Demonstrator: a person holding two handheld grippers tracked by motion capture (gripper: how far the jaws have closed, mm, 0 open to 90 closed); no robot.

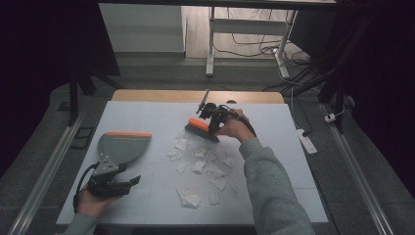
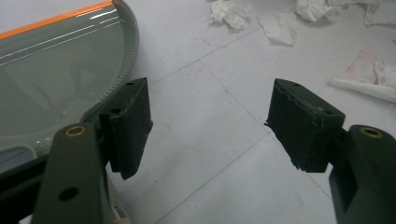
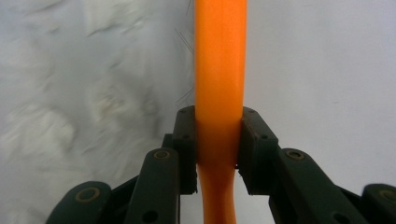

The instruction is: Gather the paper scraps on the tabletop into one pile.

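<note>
A white table holds a pile of torn paper bits in its middle, and everything else sits around that pile. Nearest the person, down and to the left of the pile, the left hand holds the left gripper low over the table. Its jaws are wide apart and hold nothing; in the left gripper view bare table shows between them. Just past that gripper, left of the pile, lies a grey dustpan with an orange strip along its far edge. It lies flat and its open side faces away from the person. In the left gripper view the pan sits just beside the left-hand jaw, and a few paper bits lie farther off. On the far side of the pile, the right hand holds the right gripper. Its jaws are closed tight on the orange handle of a brush. The right gripper view shows the brush handle squeezed between the two jaws. The brush has dark bristles that point down at the far edge of the pile. I cannot tell if the bristles touch the table.
</note>
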